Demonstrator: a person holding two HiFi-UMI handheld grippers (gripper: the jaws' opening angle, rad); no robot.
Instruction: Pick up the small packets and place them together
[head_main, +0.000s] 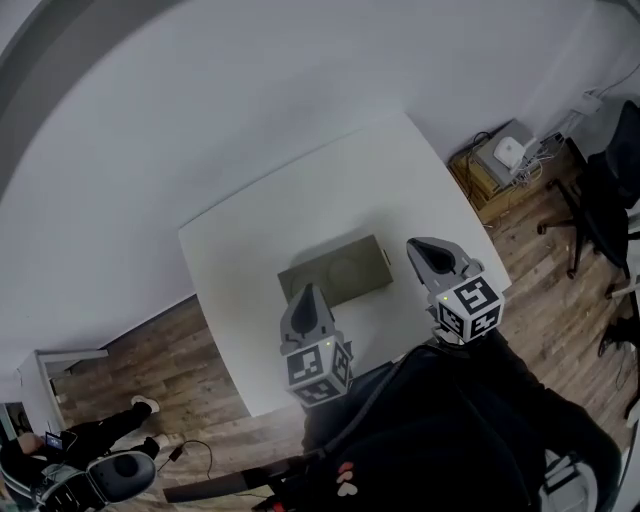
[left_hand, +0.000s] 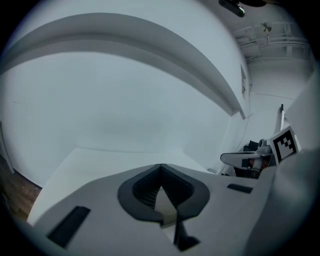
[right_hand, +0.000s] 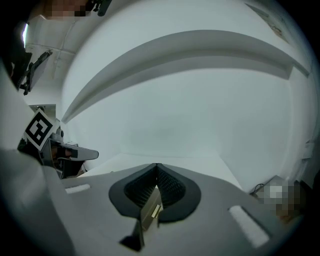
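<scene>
A flat olive-grey pad (head_main: 335, 272) with a faint round mark lies in the middle of the white table (head_main: 260, 240). I cannot make out any small packets on it. My left gripper (head_main: 307, 291) hangs over the pad's near left edge, and its jaws meet at the tips (left_hand: 160, 166), shut with nothing held. My right gripper (head_main: 417, 246) hovers just right of the pad, its tips (right_hand: 156, 165) also together. Below those tips a strip of the olive pad (right_hand: 150, 209) shows through the gap. Each gripper view catches the other gripper from the side (left_hand: 241, 158) (right_hand: 80, 154).
A plain white wall (head_main: 200, 90) backs the table. On the wooden floor (head_main: 180, 370) at right are a cardboard box with a white device (head_main: 505, 160) and a black chair (head_main: 600, 205). A person (head_main: 70, 445) is low at the left.
</scene>
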